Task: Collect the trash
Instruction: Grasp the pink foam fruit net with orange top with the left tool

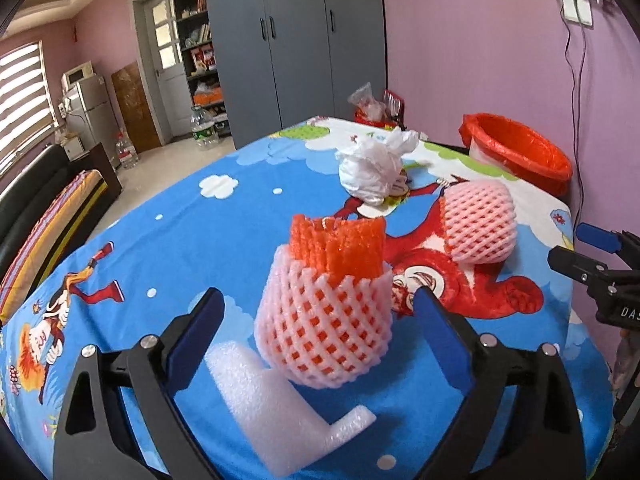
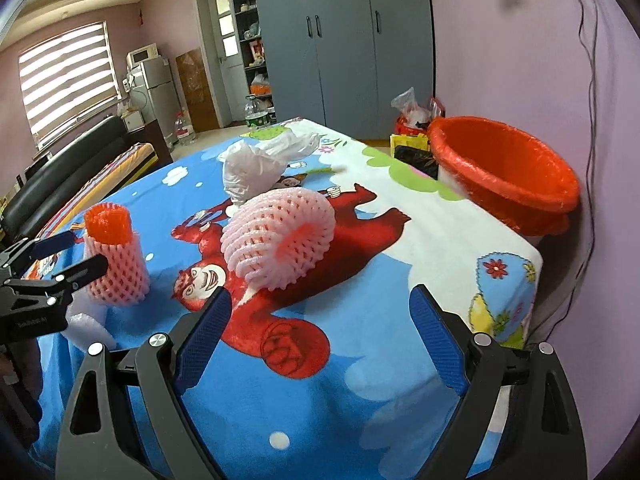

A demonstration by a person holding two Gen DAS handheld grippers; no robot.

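My left gripper [image 1: 320,300] is open, its blue pads on either side of an upright pink foam net with an orange net inside [image 1: 326,320]; it also shows in the right wrist view [image 2: 114,256]. A white L-shaped foam piece [image 1: 280,404] lies just before it. A second pink foam net [image 1: 478,222] lies on its side further right; in the right wrist view [image 2: 280,240] it lies ahead of my open, empty right gripper [image 2: 320,304]. A crumpled white plastic bag [image 1: 374,168] [image 2: 260,168] sits behind. A bin lined with a red bag [image 1: 520,152] [image 2: 504,168] stands at the table's far right.
The table wears a blue cartoon cloth [image 1: 160,240] [image 2: 360,360]. The right gripper shows at the right edge of the left wrist view [image 1: 600,264]. A purple wall with cables is on the right. Bags stand on the floor behind the table [image 2: 412,120]. A black sofa is on the left.
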